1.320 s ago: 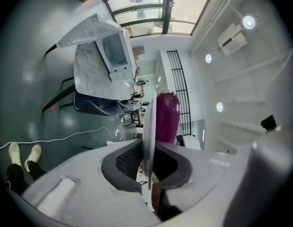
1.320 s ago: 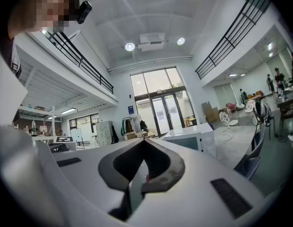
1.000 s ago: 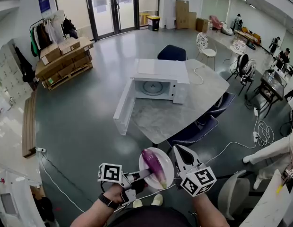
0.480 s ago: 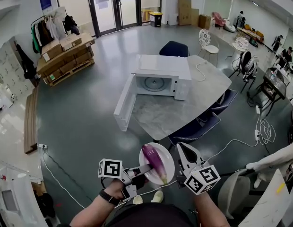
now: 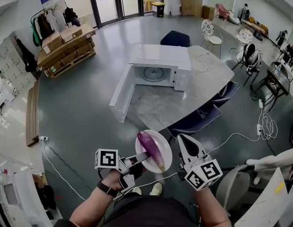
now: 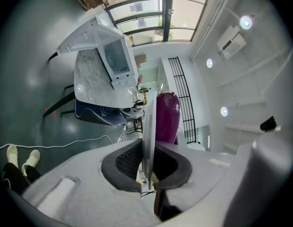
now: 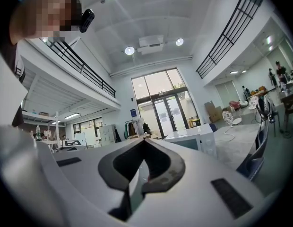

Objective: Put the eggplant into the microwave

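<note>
The eggplant (image 5: 150, 150), purple and glossy, is lying lengthwise on a round white plate (image 5: 166, 144). The plate is being carried in the air close to the person's body, above the grey floor (image 5: 80, 126) and well apart from the bench. The left gripper (image 5: 143, 157) is pinching the plate's near-left rim. In the left gripper view its 2 jaws are sitting almost together, with the thin plate (image 6: 149, 122) edge-on between the pads, and the eggplant (image 6: 168, 115) is showing just past them on the plate's face. The right gripper (image 5: 181, 139) is hovering just beside the plate's right edge. In the right gripper view its jaws are meeting at the tips with nothing between them.

Below the plate, 1 pale shoe (image 5: 156, 189) is showing on the floor, and a white cable (image 5: 222, 145) is trailing off to the right.

Farther out, 2 dark blue chairs (image 5: 199, 122) are standing at the near edge of the marble-topped bench (image 5: 156, 111). The white microwave (image 5: 160, 63) is standing on the bench with its cavity facing the person. Its door (image 5: 119, 94) is hanging wide open to the left, and the round turntable (image 5: 153, 74) is showing inside. Beyond the bench, cardboard boxes (image 5: 66, 48) are sitting stacked on a pallet.
</note>
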The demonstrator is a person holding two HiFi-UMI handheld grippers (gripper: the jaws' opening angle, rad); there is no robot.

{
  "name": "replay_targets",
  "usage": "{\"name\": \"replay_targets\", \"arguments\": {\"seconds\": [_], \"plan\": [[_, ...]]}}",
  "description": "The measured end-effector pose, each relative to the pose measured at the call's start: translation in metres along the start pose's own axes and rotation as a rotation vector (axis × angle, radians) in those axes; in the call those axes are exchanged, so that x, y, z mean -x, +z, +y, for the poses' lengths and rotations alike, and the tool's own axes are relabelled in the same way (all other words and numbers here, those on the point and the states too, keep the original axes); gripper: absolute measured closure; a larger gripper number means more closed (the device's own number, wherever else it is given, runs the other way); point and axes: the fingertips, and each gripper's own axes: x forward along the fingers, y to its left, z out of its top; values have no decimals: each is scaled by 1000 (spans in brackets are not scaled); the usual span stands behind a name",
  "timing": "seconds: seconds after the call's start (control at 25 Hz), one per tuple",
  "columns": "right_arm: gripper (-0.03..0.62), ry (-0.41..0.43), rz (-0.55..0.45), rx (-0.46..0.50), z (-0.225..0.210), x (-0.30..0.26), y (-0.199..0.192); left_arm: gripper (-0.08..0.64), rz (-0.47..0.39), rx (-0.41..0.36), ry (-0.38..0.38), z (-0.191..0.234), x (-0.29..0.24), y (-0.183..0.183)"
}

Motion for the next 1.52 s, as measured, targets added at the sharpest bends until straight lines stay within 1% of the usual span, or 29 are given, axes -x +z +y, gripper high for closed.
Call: {"name": "replay_targets", "arguments": {"seconds": [0.16,0.4,0.52,0.64,0.76,0.92,1.0,1.24,1.52], "plan": [[591,22,-7,-7,-13,3,4,525,-53,15,10,-2,-7,11],[591,15,-20,-28,-26,4,14,525,-106,51,5,-12,-13,27],[591,0,-17,-35,-37,1,13,525,-121,36,3,-10,-20,41],[591,-4,-19,-39,-46,-7,12,525,-120,12,25,-1,-26,55],[591,-13,-13,-42,-53,-21,9,525,-119,11,32,5,-35,70],[591,-18,-10,-38,-66,-53,9,525,-106,3,26,12,-53,101],[591,-19,-6,-33,-72,-73,9,525,-96,-10,29,16,-61,121],[591,-26,1,-22,-91,-134,14,525,-81,-11,27,28,-85,185],[591,-82,3,-24,-123,-186,18,525,-63,-15,42,49,-116,246]]}}
